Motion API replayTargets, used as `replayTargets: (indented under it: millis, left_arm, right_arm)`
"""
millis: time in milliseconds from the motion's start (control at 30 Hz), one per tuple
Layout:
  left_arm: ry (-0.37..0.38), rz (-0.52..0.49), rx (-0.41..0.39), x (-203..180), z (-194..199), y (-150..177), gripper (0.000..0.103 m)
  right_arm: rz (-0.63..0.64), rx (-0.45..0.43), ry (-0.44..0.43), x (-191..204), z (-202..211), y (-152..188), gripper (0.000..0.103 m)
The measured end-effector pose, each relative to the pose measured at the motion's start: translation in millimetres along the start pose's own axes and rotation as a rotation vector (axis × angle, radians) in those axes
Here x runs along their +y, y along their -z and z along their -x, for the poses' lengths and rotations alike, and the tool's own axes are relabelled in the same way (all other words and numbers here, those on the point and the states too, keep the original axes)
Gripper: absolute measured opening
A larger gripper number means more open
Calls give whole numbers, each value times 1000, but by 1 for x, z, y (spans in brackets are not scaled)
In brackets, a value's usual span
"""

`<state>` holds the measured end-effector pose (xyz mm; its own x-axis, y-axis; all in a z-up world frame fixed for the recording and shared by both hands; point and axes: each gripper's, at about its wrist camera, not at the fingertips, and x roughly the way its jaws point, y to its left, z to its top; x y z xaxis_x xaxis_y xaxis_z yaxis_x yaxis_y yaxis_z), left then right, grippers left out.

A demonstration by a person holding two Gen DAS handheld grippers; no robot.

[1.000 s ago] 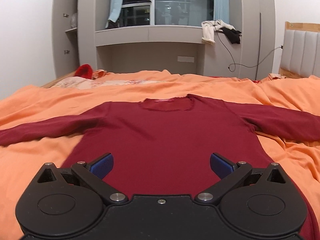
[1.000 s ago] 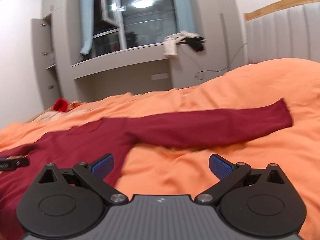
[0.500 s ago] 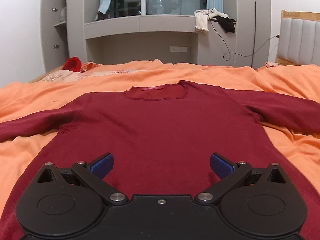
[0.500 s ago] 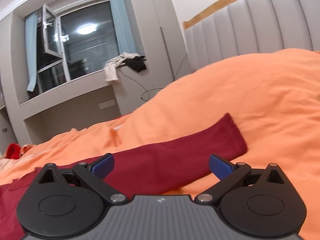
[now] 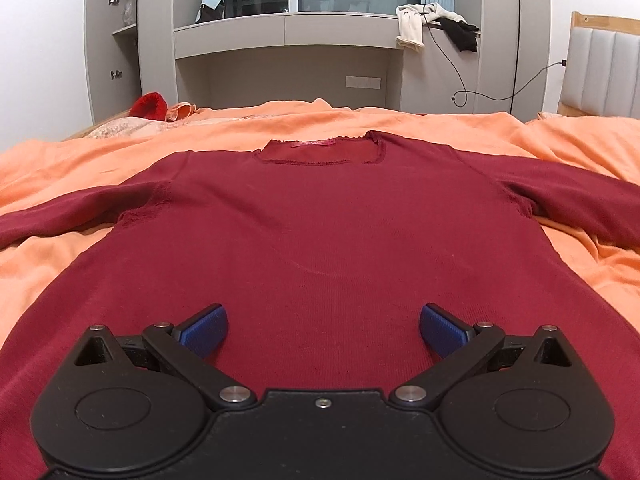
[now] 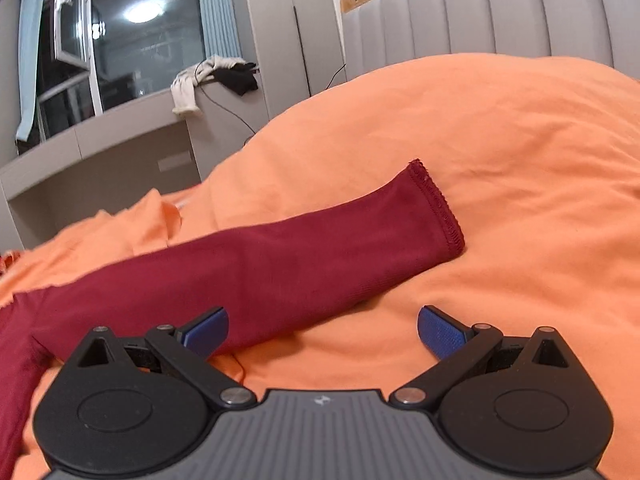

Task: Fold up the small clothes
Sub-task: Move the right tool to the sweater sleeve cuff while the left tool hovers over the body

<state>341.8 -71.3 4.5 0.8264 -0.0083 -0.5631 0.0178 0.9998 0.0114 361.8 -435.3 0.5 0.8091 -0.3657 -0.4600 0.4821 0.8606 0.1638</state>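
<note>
Dark red knit, a long-sleeved top (image 5: 320,232), lies spread flat and face up on the orange bedcover (image 5: 80,152), neckline toward the far edge of the bed and both sleeves stretched out toward the side edges. The left gripper (image 5: 323,330) hovers low over the hem end of the body, its blue pads set wide apart and holding nothing. The right gripper (image 6: 322,330) is just as wide open and empty, poised near the right sleeve (image 6: 320,256), whose cuff (image 6: 438,206) lies on a swell of the bedcover toward the headboard (image 6: 500,12) side. Nothing appears folded yet, so the step in hand looks like taking that sleeve to bring it in across the chest. To do it well, I would pinch close to the cuff, catching both layers of the knit but none of the bedcover beneath, then lift just clear and lay the sleeve straight across so the shoulder line makes the crease; thin knit like this will likely drag and wrinkle if pulled along the cover. No basket, box or drawer for finished clothes is in view.
</note>
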Motion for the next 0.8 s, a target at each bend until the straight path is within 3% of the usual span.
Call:
replayTargets:
  millis: [800]
  left_arm:
    - [-12, -20, -1, -6, -3, 3, 103]
  right_arm:
    - [-3, -14, 18, 7, 6, -2, 103]
